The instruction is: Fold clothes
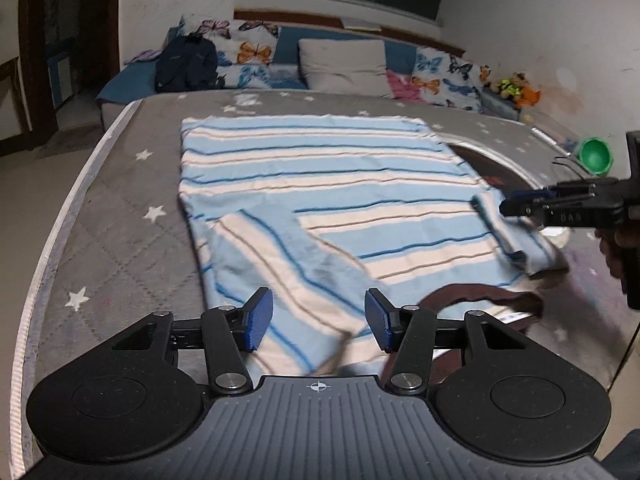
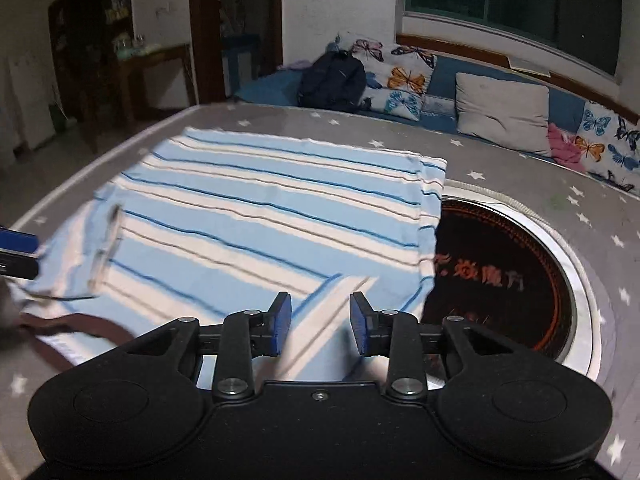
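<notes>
A light-blue and white striped shirt (image 1: 320, 184) lies spread on the grey star-patterned table cover, its brown collar (image 1: 480, 300) at the near edge. It also shows in the right wrist view (image 2: 260, 216). The left sleeve (image 1: 280, 264) is folded in over the body. My left gripper (image 1: 319, 322) is open just above the near left part of the shirt, holding nothing. My right gripper (image 2: 320, 324) is open above the right sleeve (image 2: 344, 292), which lies folded inward. In the left wrist view my right gripper (image 1: 516, 204) shows side-on at the right, over that sleeve.
A round dark printed plate (image 2: 500, 272) with a white rim is set in the table, partly under the shirt's right side. A green bowl (image 1: 596, 156) sits at the far right. Behind is a bench with a grey cushion (image 1: 344, 64), butterfly pillows and a dark backpack (image 1: 186, 64).
</notes>
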A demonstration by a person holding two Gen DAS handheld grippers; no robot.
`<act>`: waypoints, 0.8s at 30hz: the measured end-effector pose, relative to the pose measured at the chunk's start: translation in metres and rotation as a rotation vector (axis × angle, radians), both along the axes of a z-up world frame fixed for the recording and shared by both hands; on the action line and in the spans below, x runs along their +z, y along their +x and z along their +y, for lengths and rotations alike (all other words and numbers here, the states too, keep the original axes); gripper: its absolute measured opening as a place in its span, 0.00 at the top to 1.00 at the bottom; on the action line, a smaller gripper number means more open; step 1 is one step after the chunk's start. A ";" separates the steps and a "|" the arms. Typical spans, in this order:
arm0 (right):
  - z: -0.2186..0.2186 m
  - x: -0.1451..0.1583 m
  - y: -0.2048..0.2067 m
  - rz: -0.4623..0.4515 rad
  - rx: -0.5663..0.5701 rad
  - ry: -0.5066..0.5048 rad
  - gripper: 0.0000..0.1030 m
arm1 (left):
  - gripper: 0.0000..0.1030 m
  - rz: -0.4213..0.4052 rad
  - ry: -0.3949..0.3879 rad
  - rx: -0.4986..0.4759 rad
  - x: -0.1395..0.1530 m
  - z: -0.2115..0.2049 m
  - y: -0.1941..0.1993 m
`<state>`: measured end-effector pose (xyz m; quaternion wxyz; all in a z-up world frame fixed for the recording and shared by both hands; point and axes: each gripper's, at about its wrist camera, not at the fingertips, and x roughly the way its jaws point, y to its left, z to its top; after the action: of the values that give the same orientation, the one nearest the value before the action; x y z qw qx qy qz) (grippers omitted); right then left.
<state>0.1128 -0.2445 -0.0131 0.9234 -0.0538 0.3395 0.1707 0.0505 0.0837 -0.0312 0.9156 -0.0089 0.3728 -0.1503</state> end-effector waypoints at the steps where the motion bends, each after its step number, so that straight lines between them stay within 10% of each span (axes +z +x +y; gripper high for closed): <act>1: 0.000 -0.002 0.003 0.004 0.002 -0.006 0.67 | 0.50 0.010 -0.001 0.002 -0.003 0.001 0.003; 9: -0.002 -0.017 0.018 0.046 0.010 -0.017 0.68 | 0.54 0.057 0.012 0.008 -0.020 0.004 0.016; 24: 0.001 0.012 -0.094 -0.001 0.305 -0.190 0.64 | 0.54 -0.032 0.145 -0.108 0.000 0.001 -0.040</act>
<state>0.0186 -0.2435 -0.0006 0.8777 -0.1921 0.3413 0.2761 0.0109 0.0847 -0.0313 0.9102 0.0801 0.3680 -0.1723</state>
